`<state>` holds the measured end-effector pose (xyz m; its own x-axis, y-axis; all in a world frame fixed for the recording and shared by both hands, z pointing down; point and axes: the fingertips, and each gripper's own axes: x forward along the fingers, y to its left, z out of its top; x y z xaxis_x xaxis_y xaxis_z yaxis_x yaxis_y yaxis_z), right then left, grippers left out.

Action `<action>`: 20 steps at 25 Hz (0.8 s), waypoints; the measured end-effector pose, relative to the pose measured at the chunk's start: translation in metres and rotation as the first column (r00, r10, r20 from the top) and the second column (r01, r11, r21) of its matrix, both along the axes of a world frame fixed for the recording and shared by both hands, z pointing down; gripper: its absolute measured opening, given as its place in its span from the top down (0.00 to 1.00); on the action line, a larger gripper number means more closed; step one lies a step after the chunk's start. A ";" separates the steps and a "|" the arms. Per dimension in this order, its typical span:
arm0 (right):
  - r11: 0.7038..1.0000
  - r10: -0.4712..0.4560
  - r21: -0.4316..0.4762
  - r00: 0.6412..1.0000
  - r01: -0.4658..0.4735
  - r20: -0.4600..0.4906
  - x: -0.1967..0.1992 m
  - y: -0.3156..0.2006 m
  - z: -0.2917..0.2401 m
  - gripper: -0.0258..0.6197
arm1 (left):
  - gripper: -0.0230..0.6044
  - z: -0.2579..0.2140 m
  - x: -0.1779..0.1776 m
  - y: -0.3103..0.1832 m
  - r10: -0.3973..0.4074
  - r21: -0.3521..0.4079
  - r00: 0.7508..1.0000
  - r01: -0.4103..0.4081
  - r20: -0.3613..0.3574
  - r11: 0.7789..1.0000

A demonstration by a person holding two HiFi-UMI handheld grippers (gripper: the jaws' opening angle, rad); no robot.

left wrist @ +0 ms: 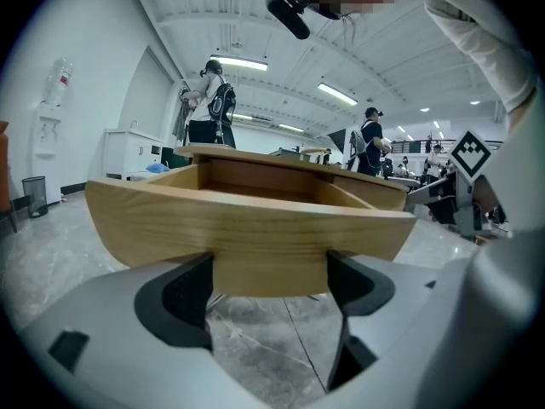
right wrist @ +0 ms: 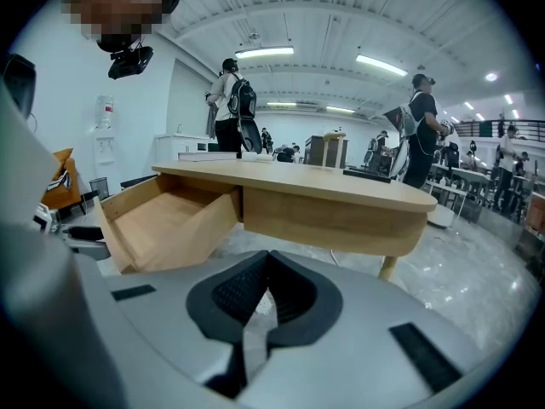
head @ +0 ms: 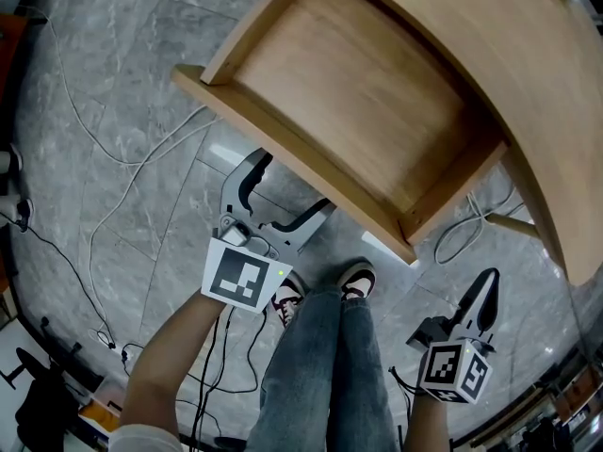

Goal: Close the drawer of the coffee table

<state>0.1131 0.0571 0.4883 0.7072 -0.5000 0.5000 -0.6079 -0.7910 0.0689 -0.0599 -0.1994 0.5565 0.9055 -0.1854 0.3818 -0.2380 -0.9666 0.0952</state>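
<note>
Pale matt wood drawer; glossy grey marbled stone floor.

Head view: coffee table top cut off by top and right edges. Tips of left gripper reach the drawer front's lower edge; touching or apart, can't tell. Both shoes half hidden by jeans.

coffee table: 1 | drawer: 1 | left gripper: 1 | right gripper: 1 | shoes: 2
</note>
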 end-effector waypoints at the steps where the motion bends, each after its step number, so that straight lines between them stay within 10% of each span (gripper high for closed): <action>1: 1.000 0.005 0.000 1.000 -0.005 0.004 0.000 0.000 -0.001 0.96 | 0.30 -0.001 0.000 0.000 -0.001 -0.001 1.000 0.001 0.008 1.000; 20: 0.999 0.047 0.010 0.999 -0.047 0.022 0.026 0.004 -0.043 0.96 | 0.29 -0.028 0.029 -0.002 -0.028 -0.055 0.998 0.031 0.055 0.998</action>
